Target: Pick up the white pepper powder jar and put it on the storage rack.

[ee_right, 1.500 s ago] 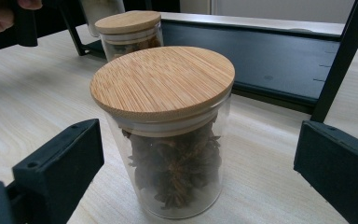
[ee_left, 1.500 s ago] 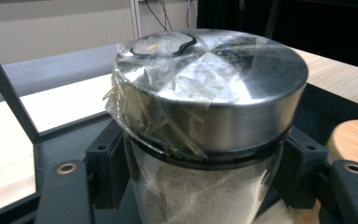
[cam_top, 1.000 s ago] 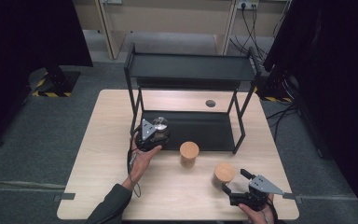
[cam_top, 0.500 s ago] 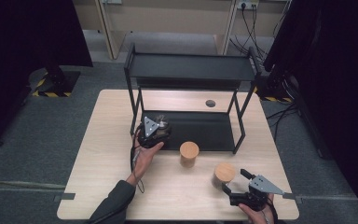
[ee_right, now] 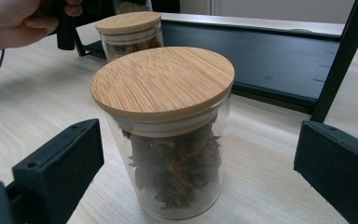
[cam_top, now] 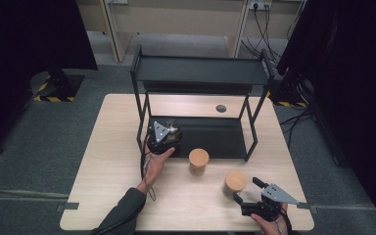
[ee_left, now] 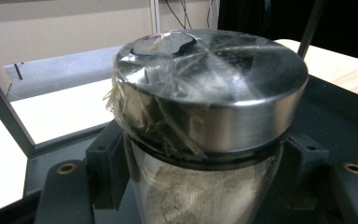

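**Steel-lidded jar goes to the shelf, star anise jar waits between open jaws**

Left gripper first: its jaws are clamped on a glass jar with a steel lid, gripping the glass just under the lid. Crinkled clear tape or film clings to the lid's side. The gripper sits at the front left corner of the black rack, right at the edge of its bottom shelf.

My read: this jar is being placed on that shelf. To do it well, keep the jar upright, set the base flat on the shelf, clear of the rack's left post, then release slowly.

Over to the right gripper, near the table's front right corner. Jaws wide apart, holding nothing. The star anise jar, bamboo lid on, stands between them without touching either.

A 2nd bamboo-lidded jar stands mid-table, just in front of the shelf, between the 2 grippers.
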{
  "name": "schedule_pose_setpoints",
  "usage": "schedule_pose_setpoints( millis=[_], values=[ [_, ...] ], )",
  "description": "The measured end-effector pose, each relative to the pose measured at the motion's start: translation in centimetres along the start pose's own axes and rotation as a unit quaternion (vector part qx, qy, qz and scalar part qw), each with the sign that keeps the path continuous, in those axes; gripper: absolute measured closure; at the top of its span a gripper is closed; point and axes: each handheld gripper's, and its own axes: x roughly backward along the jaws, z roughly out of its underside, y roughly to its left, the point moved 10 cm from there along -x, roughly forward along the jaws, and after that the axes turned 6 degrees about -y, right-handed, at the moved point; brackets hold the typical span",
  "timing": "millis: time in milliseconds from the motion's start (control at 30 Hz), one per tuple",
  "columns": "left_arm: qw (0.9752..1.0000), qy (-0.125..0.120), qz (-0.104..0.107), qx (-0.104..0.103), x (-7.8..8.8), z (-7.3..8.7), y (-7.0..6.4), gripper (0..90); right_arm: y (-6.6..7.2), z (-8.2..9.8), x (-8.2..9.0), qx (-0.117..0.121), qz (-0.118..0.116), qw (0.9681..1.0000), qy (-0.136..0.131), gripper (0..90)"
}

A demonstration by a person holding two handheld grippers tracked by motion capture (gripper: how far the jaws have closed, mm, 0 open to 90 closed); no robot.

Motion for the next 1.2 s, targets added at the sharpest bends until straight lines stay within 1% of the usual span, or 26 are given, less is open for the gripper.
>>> schedule_pose_setpoints(
  millis=[200, 300, 433, 600, 867, 933, 1200],
  values=[
    [0.9999, 0.005, -0.008, -0.007, -0.9, -0.1, -0.1, 31.0, 0.0, 0.0, 0.0, -0.002, 0.0, 1.0, 0.0, 1.7],
    [0.9999, 0.004, -0.015, -0.003, -1.3, 0.0, 0.1, 31.0, 0.0, 0.0, 0.0, 0.0, 0.0, 1.0, -0.001, 1.8],
    [0.9997, 0.008, -0.024, -0.005, -1.8, 0.1, 0.4, 30.9, 0.0, 0.0, 0.0, -0.001, 0.0, 1.0, 0.0, 1.8],
    [0.9994, 0.009, -0.035, -0.001, -2.4, 0.2, 0.7, 31.0, 0.0, 0.0, 0.0, -0.001, -0.001, 1.0, 0.0, 1.8],
    [0.9991, 0.013, -0.041, 0.003, -2.9, 0.5, 0.7, 31.0, 0.0, 0.0, 0.0, -0.001, -0.001, 1.0, -0.001, 1.7],
    [0.999, 0.014, -0.042, -0.001, -3.0, 0.6, 0.7, 31.0, 0.0, 0.0, 0.0, -0.001, -0.001, 1.0, -0.001, 1.7],
    [0.9989, 0.012, -0.046, 0.003, -3.2, 1.0, 0.8, 30.9, 0.0, 0.0, 0.0, -0.001, -0.002, 1.0, -0.001, 1.7]
  ],
)
